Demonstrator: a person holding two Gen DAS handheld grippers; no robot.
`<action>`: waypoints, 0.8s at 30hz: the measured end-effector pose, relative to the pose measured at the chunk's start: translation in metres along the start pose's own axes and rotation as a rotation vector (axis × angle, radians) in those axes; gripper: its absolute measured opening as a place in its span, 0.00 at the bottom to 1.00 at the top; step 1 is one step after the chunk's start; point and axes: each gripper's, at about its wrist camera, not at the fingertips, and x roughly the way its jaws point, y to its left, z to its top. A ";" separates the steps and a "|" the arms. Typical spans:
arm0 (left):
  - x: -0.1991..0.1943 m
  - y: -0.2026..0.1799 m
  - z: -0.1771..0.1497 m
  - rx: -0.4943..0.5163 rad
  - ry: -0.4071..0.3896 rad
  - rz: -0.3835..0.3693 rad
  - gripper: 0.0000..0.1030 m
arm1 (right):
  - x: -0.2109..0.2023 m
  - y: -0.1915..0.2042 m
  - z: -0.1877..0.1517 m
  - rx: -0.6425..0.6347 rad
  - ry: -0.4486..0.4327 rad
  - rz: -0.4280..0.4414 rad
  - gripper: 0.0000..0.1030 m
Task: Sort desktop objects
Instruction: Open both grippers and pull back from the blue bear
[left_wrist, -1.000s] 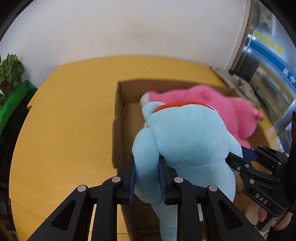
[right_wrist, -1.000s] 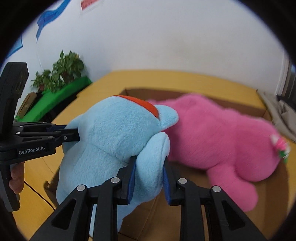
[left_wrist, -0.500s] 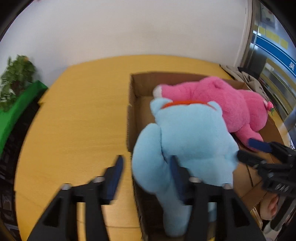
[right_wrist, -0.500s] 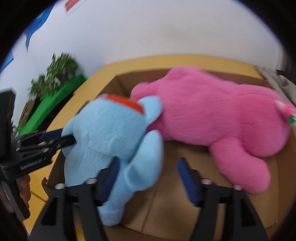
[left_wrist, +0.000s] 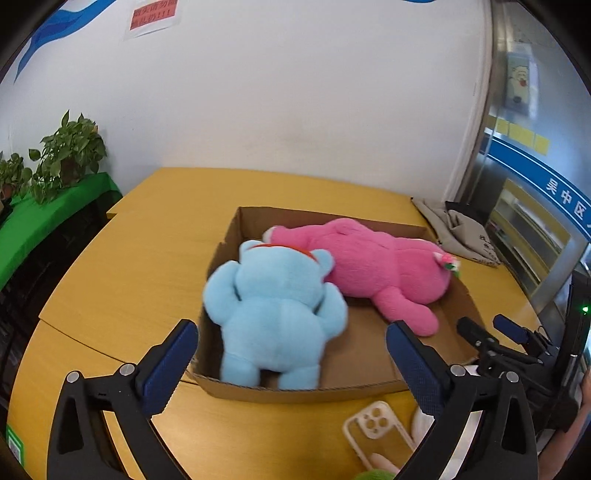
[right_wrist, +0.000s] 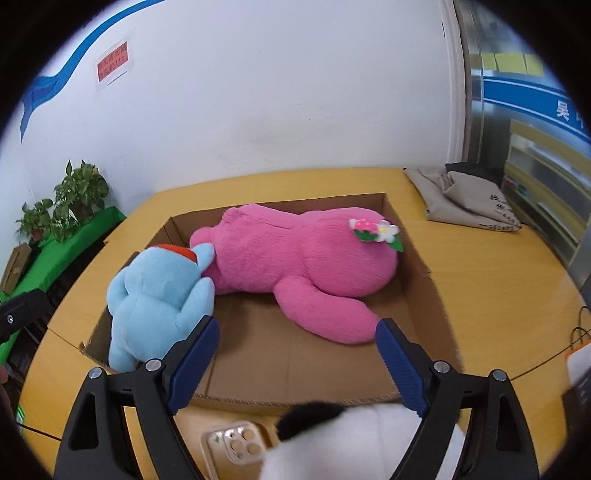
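A: Where is the blue plush toy (left_wrist: 275, 314) found?

B: It is seen lying face down in the left end of the cardboard box (left_wrist: 306, 393), head toward the far wall and feet at the near rim. Its long axis is run near-to-far, while the pink plush toy (left_wrist: 373, 264) beside it, touched at the head, is laid across the box.

A: And the claws?

B: The left gripper (left_wrist: 291, 354) is held spread wide, nothing between its blue pads; the same is observed of the right gripper (right_wrist: 297, 356). Neither toy is touched.

A: Which step is judged to be in hand?

B: Release of the blue toy appears finished. Next, something still on the table (left_wrist: 122, 258) is probably to be fetched: a clear phone case (right_wrist: 236, 448) and a white-and-black plush (right_wrist: 365, 439) are seen just outside the near rim, so a reach back and down would be called for.
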 end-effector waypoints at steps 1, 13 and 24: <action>-0.003 -0.006 -0.004 0.010 0.000 -0.008 1.00 | -0.007 -0.002 -0.001 -0.010 -0.005 -0.009 0.84; -0.016 -0.022 -0.024 0.063 0.009 -0.002 1.00 | -0.036 0.013 -0.004 -0.101 -0.031 -0.040 0.84; -0.018 -0.019 -0.033 0.060 0.014 0.003 1.00 | -0.038 0.018 -0.008 -0.113 -0.014 -0.034 0.84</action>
